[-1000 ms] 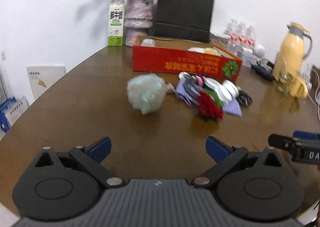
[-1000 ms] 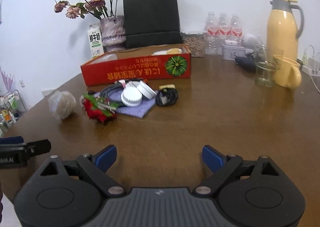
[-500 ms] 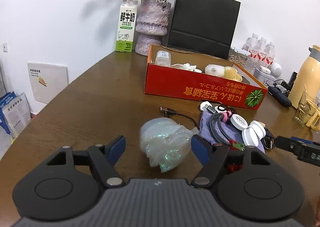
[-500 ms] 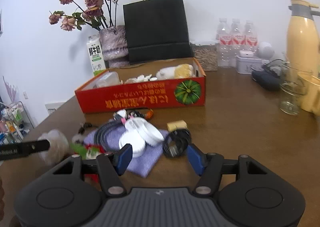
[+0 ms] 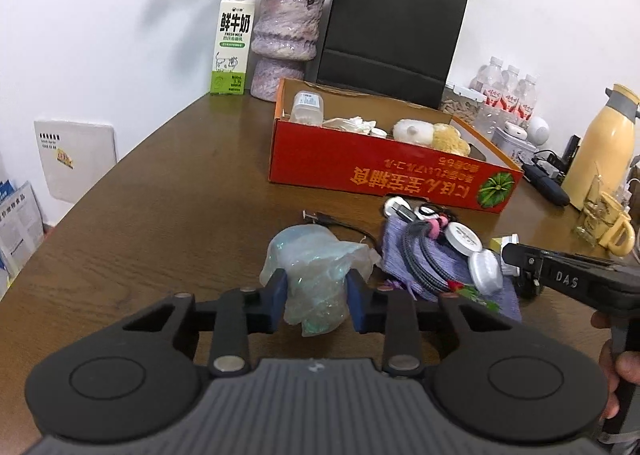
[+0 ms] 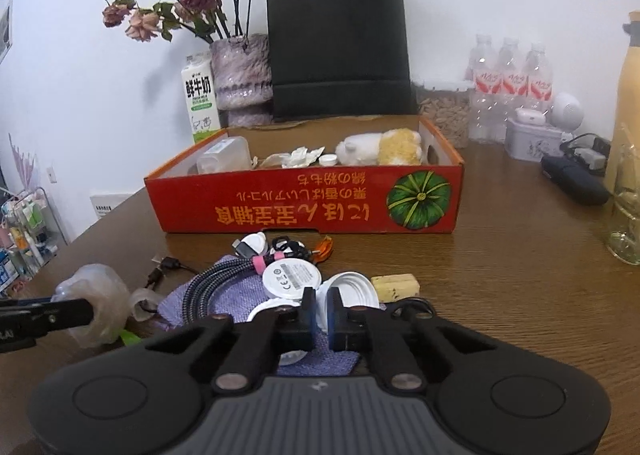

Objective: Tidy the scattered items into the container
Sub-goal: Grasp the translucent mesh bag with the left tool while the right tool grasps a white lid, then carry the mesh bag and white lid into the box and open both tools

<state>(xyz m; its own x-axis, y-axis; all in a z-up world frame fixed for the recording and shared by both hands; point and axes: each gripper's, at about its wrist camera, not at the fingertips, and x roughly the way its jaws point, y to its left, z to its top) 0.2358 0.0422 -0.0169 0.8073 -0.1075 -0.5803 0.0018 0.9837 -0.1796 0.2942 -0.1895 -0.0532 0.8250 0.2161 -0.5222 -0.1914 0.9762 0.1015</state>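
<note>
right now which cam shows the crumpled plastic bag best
The left wrist view: the crumpled plastic bag sits centred and sharp between the left gripper pads, which press it. The right wrist view shows it at the left edge, partly hidden.

A brown wooden table (image 5: 168, 215) carries everything. The red box (image 5: 384, 179) sits near the middle. Behind the box stand a milk carton (image 5: 233, 43), a vase (image 5: 286, 43) and a black bag (image 5: 392, 27). In front of the box lie a purple cloth (image 6: 236, 295), a crumpled plastic bag (image 5: 316, 267) and a black cable (image 5: 332, 221). Right of the box are water bottles (image 6: 508, 87), a yellow jug (image 5: 604, 147) and a glass (image 6: 626, 215).
</note>
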